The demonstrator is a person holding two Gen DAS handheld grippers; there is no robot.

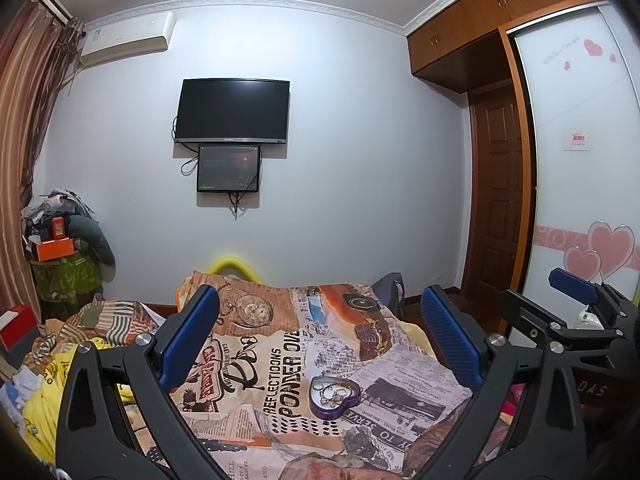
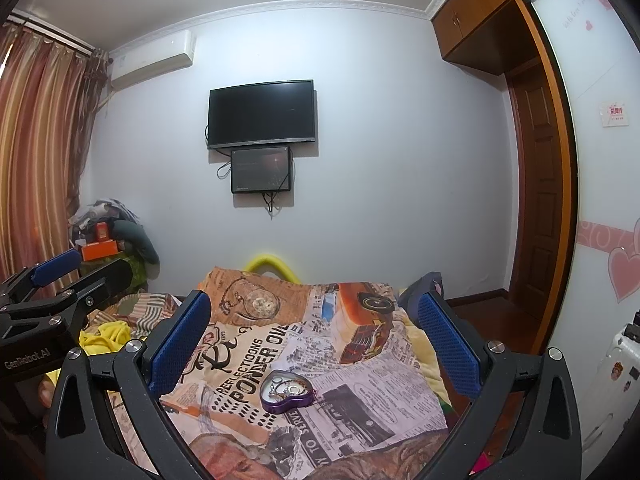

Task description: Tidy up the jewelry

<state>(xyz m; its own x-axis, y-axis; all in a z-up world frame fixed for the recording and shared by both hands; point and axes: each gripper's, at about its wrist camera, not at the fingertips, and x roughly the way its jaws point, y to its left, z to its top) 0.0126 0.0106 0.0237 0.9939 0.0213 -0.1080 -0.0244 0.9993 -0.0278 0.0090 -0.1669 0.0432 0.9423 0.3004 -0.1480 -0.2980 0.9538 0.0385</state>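
Jewelry lies in a heart-shaped purple tin with no lid on it, resting on a bed covered by a newspaper-print quilt. Inside the tin are pale rings and a thin chain; individual pieces are too small to tell apart. A fine chain end hangs over the tin's right rim in the right wrist view. The tin sits between the two blue pads of each pair of tongs as seen from its own camera, touching neither.

Left tongs: jaws spread wide, holding nothing, raised above the quilt. Right tongs: jaws likewise spread wide and empty.

Beyond the bed, a dark television hangs on the white wall with a smaller screen directly below it. An air conditioner is mounted high on the left, beside striped curtains. A wooden wardrobe and a door stand on the right.

Left wrist view only: a red box at the left edge and the right tongs entering from the right edge. Right wrist view only: the left tongs entering from the left edge and a white stickered object at the lower right.
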